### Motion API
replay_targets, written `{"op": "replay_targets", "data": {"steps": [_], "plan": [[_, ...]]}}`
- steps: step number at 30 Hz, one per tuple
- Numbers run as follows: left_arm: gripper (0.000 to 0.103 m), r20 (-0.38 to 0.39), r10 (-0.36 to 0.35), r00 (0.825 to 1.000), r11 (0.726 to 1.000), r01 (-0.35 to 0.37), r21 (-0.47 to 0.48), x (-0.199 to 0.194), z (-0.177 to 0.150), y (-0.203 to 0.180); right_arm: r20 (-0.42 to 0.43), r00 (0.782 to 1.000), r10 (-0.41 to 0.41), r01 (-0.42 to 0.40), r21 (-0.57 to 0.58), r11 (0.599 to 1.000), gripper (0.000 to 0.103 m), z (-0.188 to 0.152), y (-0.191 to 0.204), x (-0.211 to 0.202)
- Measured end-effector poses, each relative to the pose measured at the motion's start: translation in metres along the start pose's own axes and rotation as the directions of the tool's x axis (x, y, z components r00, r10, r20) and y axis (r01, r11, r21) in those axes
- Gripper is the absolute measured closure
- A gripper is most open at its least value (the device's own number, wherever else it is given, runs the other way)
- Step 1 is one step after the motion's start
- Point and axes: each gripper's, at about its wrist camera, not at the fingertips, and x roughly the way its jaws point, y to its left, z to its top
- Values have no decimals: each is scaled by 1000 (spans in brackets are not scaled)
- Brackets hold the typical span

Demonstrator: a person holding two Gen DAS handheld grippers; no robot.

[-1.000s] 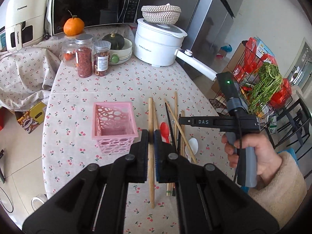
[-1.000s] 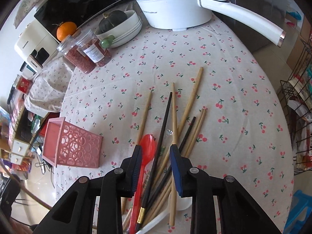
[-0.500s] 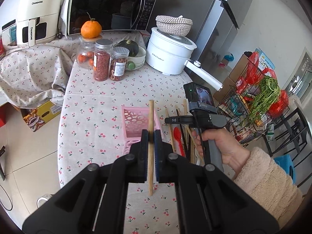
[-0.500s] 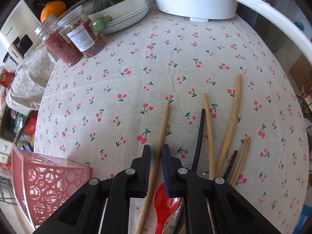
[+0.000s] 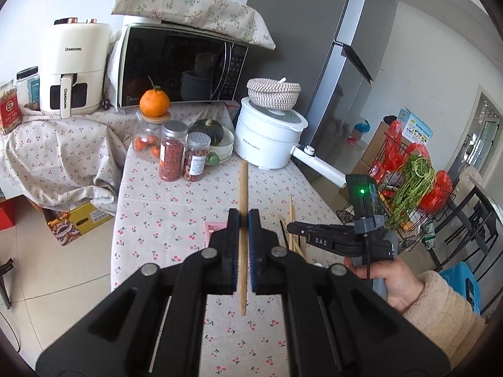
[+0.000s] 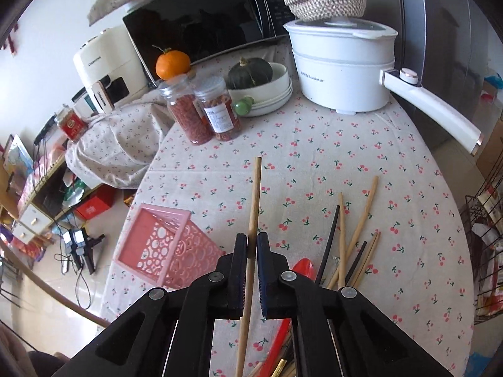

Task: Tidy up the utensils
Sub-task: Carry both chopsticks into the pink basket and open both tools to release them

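Chopsticks were the matter in hand: each gripper had closed its jaws on one pale wooden stick and held it off the cloth. The left gripper pinched the left-hand chopstick near its middle, long axis running from 6 to 12 o'clock in the left wrist view. The right gripper clamped the right-hand chopstick the same way, tip leaning slightly toward 1 o'clock.

The coming move, as I judged it, turned on the pink basket. In the right wrist view it stood on the cherry-print tablecloth at about 9 o'clock from the right jaws, just beside them, its open mouth seeming to face upward, though the lens warped it. In the left wrist view only a pink sliver showed just left of the jaws, so it seemed to lie almost under the left gripper; both looked near and I could not tell which was nearer. Each stick would need tipping upright before dropping in.

The loose pile of wooden and black chopsticks lay at 3 o'clock from the right jaws, with a red spoon partly hidden by the gripper body. How many utensils remained was unclear, the pile being cut off below. Whether the basket already held anything could not be made out.
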Motion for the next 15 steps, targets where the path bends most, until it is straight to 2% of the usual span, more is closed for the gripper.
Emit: {"op": "replay_targets", "data": {"steps": [3, 8, 11, 15], "plan": [[97, 101, 2, 995, 1000, -4, 18, -13, 6, -3, 67, 997, 25, -24, -18, 1000, 97, -1, 12, -30], [97, 272, 24, 962, 998, -37, 44, -25, 9, -1, 169, 984, 57, -49, -49, 998, 97, -3, 21, -74], [97, 320, 38, 947, 998, -52, 37, -21, 12, 3, 211, 976, 59, -47, -65, 997, 97, 0, 25, -88], [97, 327, 64, 943, 997, -71, 9, -2, 15, 13, 243, 968, 66, -51, -69, 996, 97, 6, 28, -97]]}}
